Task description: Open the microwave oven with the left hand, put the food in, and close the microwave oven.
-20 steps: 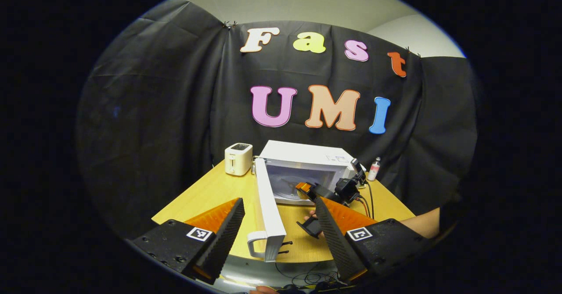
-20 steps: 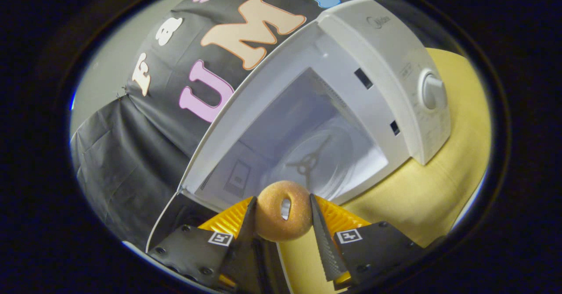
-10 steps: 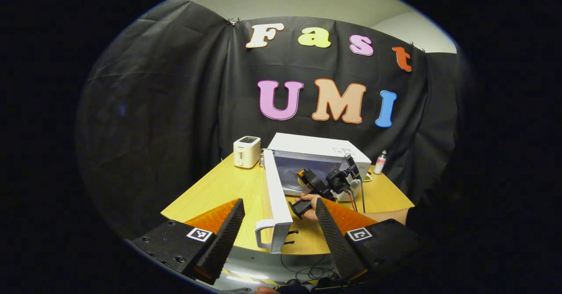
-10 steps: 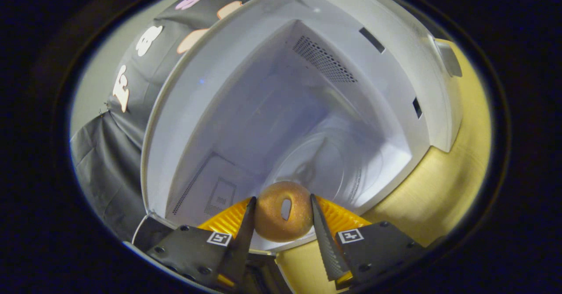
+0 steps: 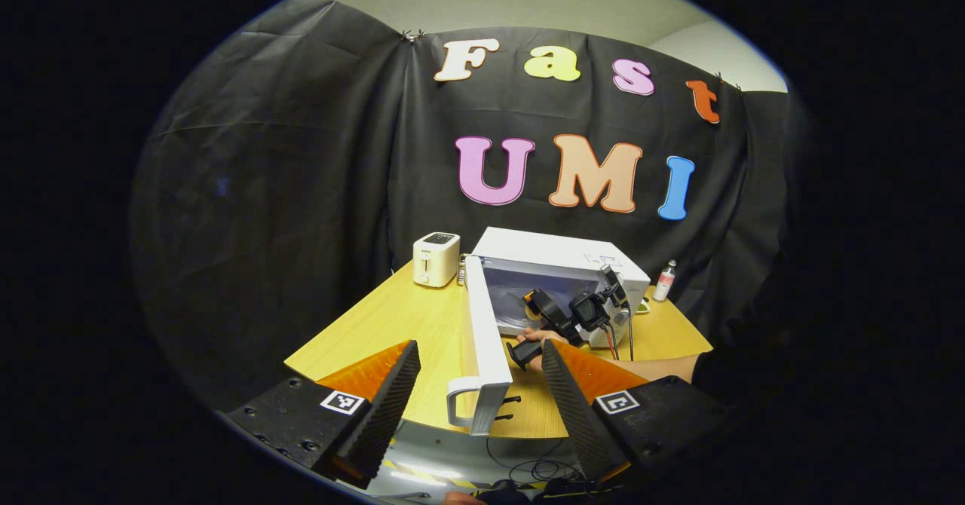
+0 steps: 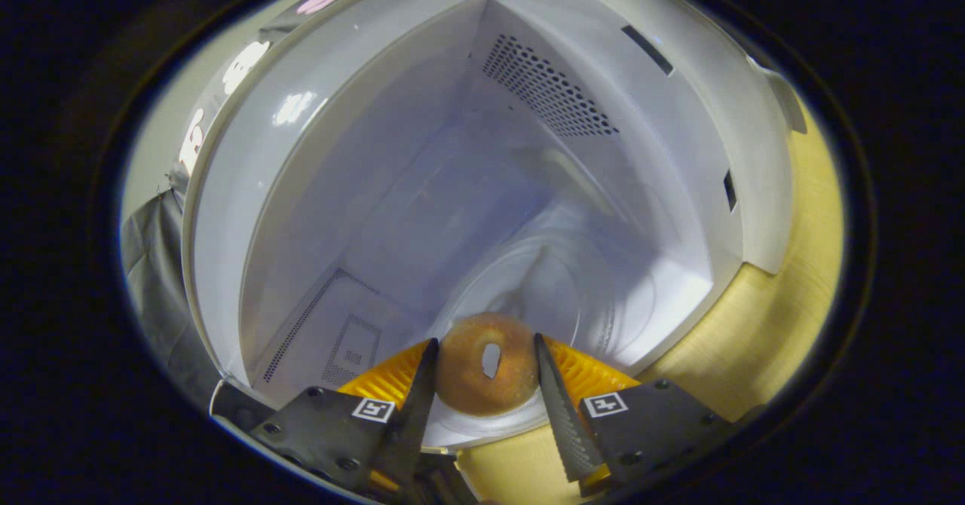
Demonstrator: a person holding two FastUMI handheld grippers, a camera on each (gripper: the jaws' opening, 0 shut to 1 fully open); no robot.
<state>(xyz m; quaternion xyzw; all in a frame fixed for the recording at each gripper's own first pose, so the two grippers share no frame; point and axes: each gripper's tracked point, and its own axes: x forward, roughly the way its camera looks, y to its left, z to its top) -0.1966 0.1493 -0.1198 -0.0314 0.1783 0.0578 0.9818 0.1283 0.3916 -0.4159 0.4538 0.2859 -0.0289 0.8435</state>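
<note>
Wooden table (image 5: 392, 324), microwave (image 5: 562, 264) with its door (image 5: 482, 332) swung wide.
Right gripper (image 6: 482, 362), jaws clamped on the doughnut (image 6: 482, 362), reaches just inside above the glass plate (image 6: 573, 294); left gripper (image 5: 475, 384) hangs back, jaws apart. Letting go too near the sill could roll the doughnut out.

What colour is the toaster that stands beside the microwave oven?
The toaster is cream white with a dark top, best seen in the left gripper view.
</note>
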